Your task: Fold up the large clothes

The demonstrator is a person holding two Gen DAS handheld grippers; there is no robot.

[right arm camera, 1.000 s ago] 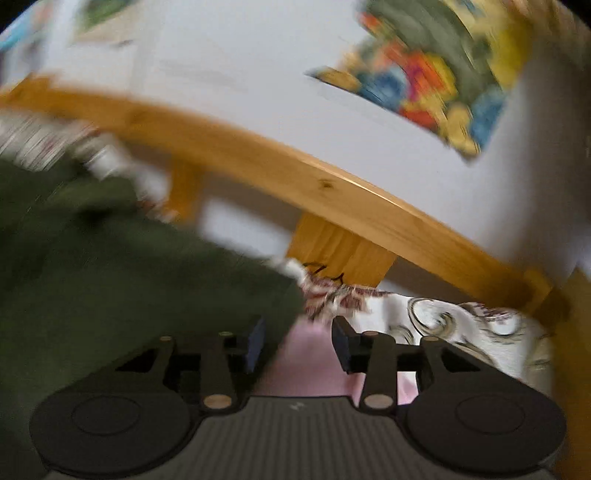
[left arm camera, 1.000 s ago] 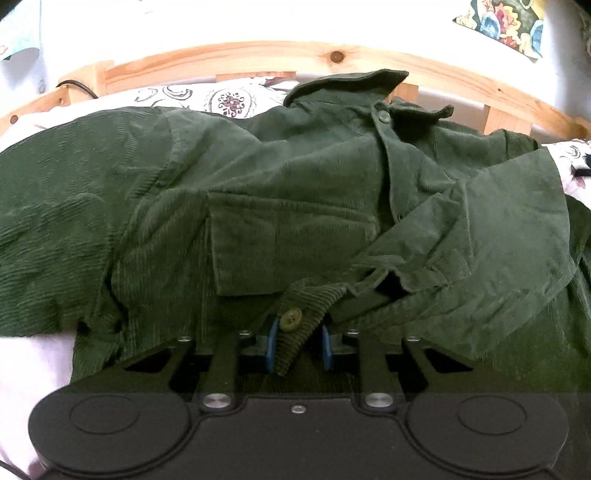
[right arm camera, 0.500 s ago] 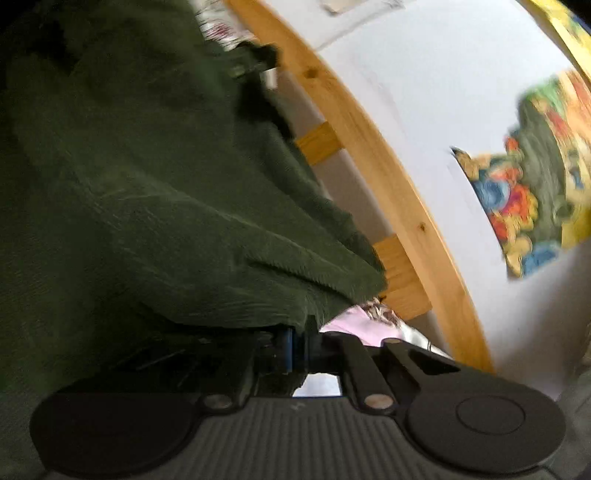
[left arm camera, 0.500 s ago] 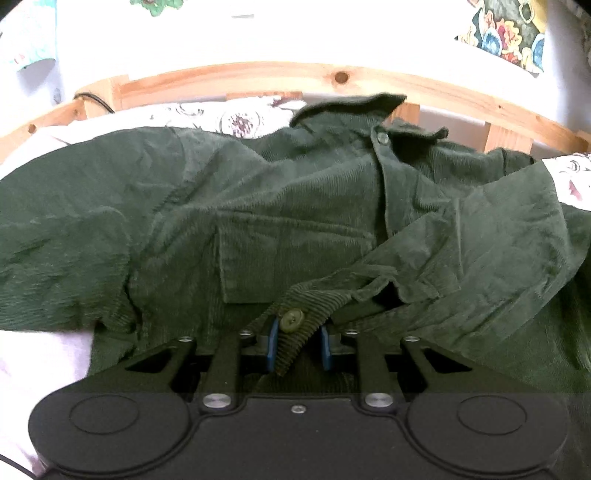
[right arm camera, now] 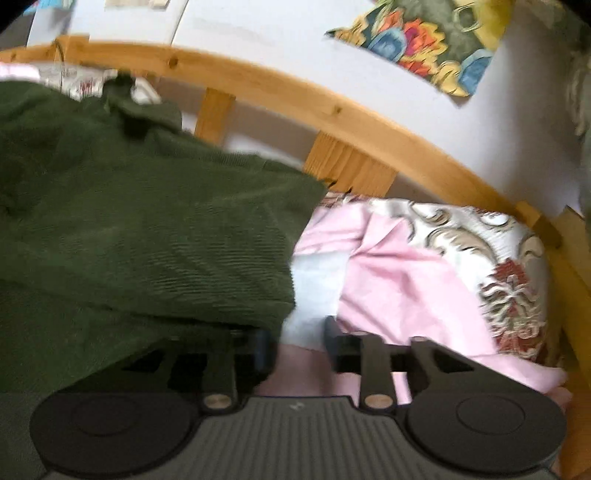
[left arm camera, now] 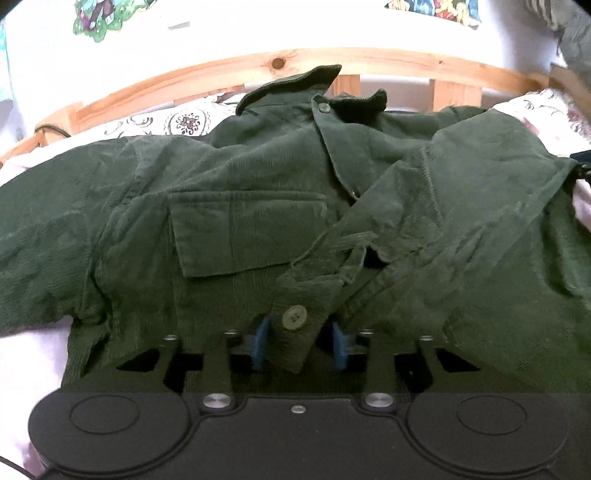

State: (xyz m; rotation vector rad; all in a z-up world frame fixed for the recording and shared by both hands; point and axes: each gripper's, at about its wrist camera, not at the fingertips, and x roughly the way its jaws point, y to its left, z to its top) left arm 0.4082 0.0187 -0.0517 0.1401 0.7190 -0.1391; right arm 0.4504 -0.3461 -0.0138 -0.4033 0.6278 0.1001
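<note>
Left gripper (left arm camera: 300,345) straddles shirt's (left arm camera: 258,206) cuff (left arm camera: 301,325).

A home bedroom: a bed with a pine wooden frame (left arm camera: 280,64) and slats, a pink sheet (right arm camera: 399,280), a patterned pillow (right arm camera: 491,251), and colourful pictures (right arm camera: 424,40) stuck on the white wall (left arm camera: 221,29).

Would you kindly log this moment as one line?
left gripper: open around shirt cuff | right gripper: open, empty | green shirt: unfolded
</note>
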